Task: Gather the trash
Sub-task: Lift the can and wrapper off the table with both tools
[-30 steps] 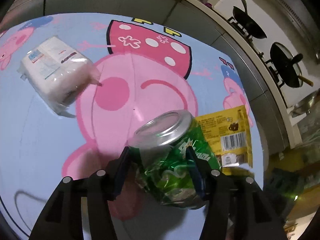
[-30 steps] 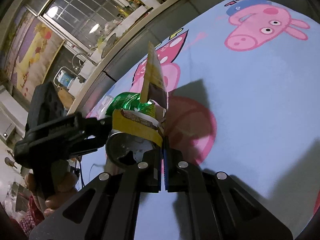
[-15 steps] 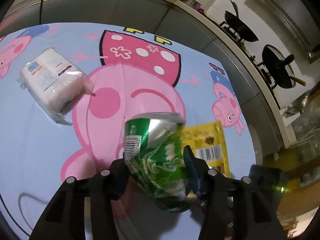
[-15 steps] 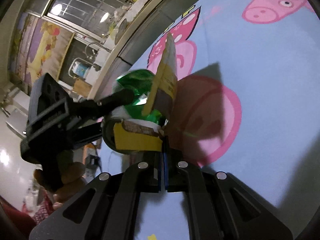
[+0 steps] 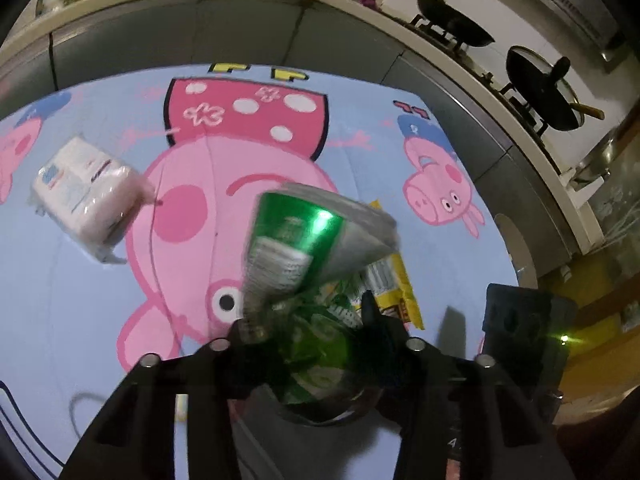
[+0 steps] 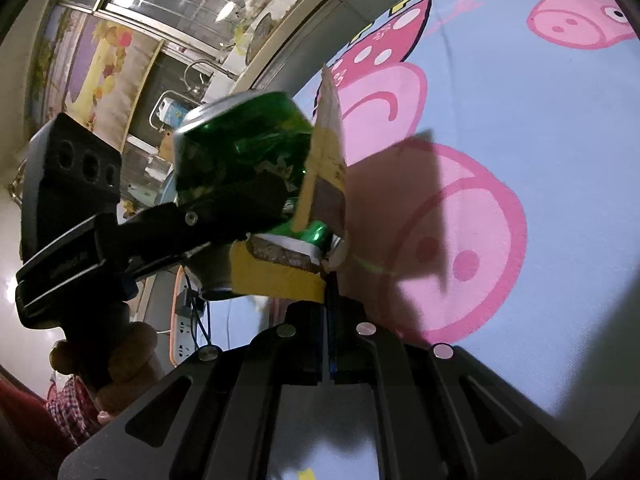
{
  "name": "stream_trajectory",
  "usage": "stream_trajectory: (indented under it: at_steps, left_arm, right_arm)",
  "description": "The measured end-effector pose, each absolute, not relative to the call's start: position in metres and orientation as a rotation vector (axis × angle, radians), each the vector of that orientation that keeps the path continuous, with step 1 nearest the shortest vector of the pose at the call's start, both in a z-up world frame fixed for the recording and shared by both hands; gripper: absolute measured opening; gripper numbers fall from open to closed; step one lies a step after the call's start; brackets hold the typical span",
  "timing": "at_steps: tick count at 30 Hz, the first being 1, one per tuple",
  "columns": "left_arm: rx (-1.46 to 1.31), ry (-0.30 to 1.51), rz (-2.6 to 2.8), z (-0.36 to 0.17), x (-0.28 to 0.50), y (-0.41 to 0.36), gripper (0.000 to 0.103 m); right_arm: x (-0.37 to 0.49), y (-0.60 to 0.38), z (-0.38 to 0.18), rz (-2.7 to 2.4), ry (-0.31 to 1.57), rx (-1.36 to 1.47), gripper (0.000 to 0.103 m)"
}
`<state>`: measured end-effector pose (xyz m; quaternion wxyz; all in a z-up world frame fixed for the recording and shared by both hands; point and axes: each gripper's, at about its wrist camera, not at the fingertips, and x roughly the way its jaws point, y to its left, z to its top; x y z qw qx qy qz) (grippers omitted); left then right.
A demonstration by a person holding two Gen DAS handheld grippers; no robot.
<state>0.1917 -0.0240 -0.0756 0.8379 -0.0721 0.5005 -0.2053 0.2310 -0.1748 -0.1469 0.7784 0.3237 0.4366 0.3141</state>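
Green can (image 5: pixel 296 264) between closing left claw (image 5: pixel 308 320); right claw (image 6: pixel 329 280) clamps yellow wrapper (image 6: pixel 276 276).

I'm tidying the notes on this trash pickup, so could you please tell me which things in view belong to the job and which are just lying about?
Job:
- green can, left gripper closing on it
- yellow wrapper, pinched in the shut right gripper
- tissue pack, possibly trash

Lying about:
- cartoon tablecloth
- wok
- lidded pan
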Motion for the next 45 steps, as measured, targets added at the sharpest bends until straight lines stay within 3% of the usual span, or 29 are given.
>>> stream_trajectory:
  at_steps: [4, 7, 10, 32, 45]
  left_arm:
    - [-0.16, 1.042, -0.425, -0.073, 0.191, -0.022, 0.033]
    - [-0.176, 1.044, -0.411, -0.074, 0.189, -0.019, 0.016]
    - [-0.202, 1.06, -0.386, -0.078, 0.188, -0.012, 0.012]
    - [-0.28, 0.982, -0.412, -0.059, 0.115, 0.027, 0.011]
    - [-0.243, 1.001, -0.402, -0.07, 0.094, 0.039, 0.011]
  right_arm:
    - [0.23, -0.179, -0.147, 0.671, 0.932, 0.73, 0.001]
    - [0.226, -0.188, -0.148, 0.641, 0.91, 0.755, 0.001]
    - [0.219, -0.199, -0.148, 0.592, 0.883, 0.781, 0.001]
    - [0.133, -0.202, -0.115, 0.451, 0.795, 0.646, 0.001]
    - [0.115, -0.175, -0.11, 0.466, 0.84, 0.589, 0.001]
